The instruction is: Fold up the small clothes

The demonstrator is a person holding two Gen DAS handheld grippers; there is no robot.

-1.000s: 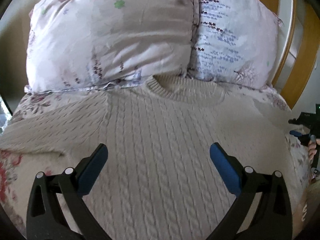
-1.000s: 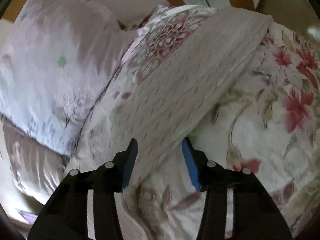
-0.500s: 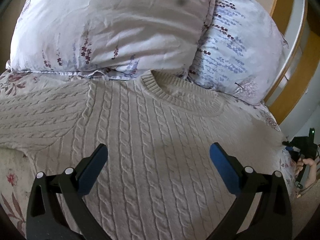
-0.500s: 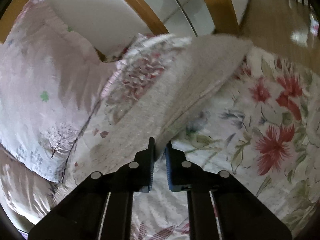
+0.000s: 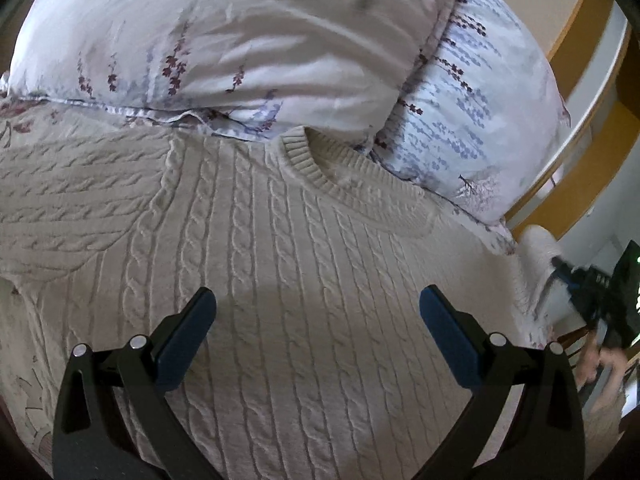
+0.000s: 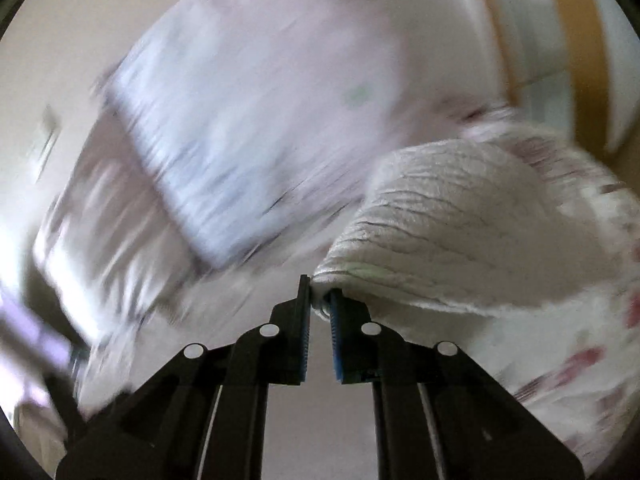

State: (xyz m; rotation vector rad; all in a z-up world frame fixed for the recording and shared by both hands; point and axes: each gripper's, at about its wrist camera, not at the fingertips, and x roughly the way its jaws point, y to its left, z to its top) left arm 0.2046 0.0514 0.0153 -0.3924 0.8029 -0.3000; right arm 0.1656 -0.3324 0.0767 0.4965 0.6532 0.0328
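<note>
A cream cable-knit sweater (image 5: 288, 264) lies flat on the bed, collar toward the pillows. My left gripper (image 5: 318, 314) is open and empty, hovering over the sweater's chest. My right gripper (image 6: 320, 300) is shut on the edge of the sweater's sleeve (image 6: 460, 232) and holds it lifted off the bed. It also shows at the far right of the left wrist view (image 5: 588, 284), small and blurred. The right wrist view is heavily motion-blurred.
Two floral pillows (image 5: 248, 40) (image 5: 480, 96) lie against the collar at the head of the bed. A wooden headboard (image 5: 576, 92) rises at the right. The floral bedsheet (image 6: 592, 360) lies under the sleeve. A hand (image 5: 600, 364) shows at the right edge.
My right gripper closed on the sleeve edge and lifted it, swinging fast. My left gripper stayed open and moved closer to the collar.
</note>
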